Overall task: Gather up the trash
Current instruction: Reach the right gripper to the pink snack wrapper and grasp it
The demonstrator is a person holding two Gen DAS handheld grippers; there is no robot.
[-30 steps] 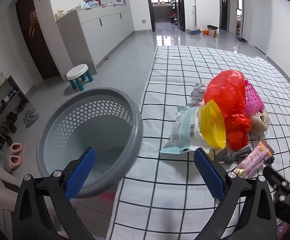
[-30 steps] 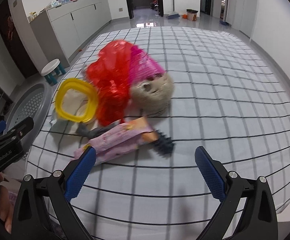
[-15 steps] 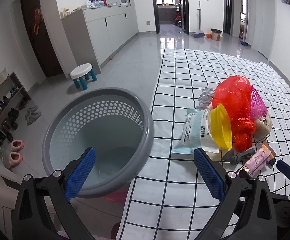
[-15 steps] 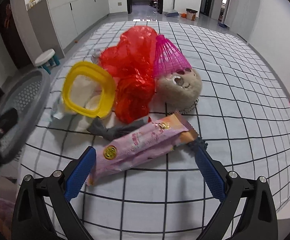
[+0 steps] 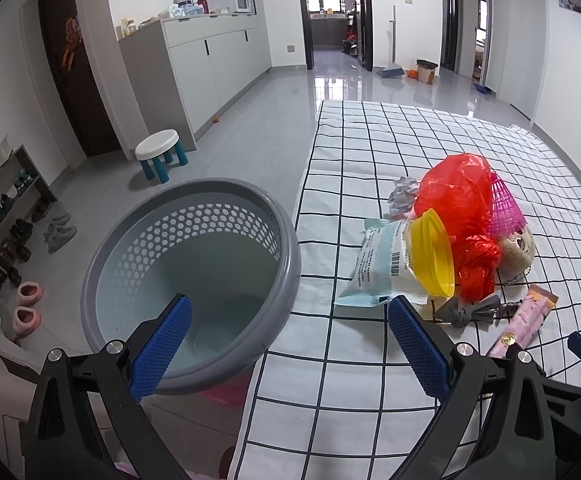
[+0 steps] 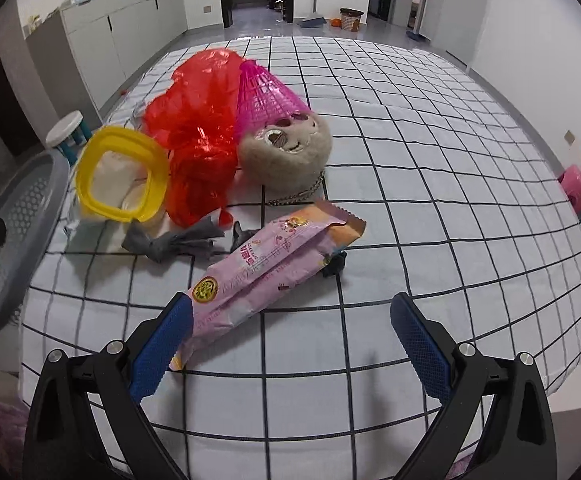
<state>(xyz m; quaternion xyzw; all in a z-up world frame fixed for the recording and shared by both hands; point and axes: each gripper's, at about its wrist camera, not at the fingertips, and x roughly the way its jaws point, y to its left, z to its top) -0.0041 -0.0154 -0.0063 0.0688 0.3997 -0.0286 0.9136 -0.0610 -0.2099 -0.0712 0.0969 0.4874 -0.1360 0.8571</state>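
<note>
Surface: my work surface is a white sheet (image 6: 430, 184) with a black grid, spread flat.
Left edge: a grey basket (image 5: 290, 264) has its rim against the sheet's edge.
Pile, rear: a red bag (image 6: 198, 120), a pink mesh cone (image 6: 266, 92) and a plush head (image 6: 286, 156), all touching.
Pile, left: a yellow ring (image 6: 122, 176) leans on a pale packet (image 5: 378, 268).
Behind the pile: a crumpled grey wad (image 5: 402, 196).
Near side: a grey bow (image 6: 174, 242) and a pink wrapper (image 6: 266, 264), which lies slantwise over a small black item (image 6: 336, 266).
Chain: a metal chain (image 6: 298, 196) trails from the plush head.
</note>
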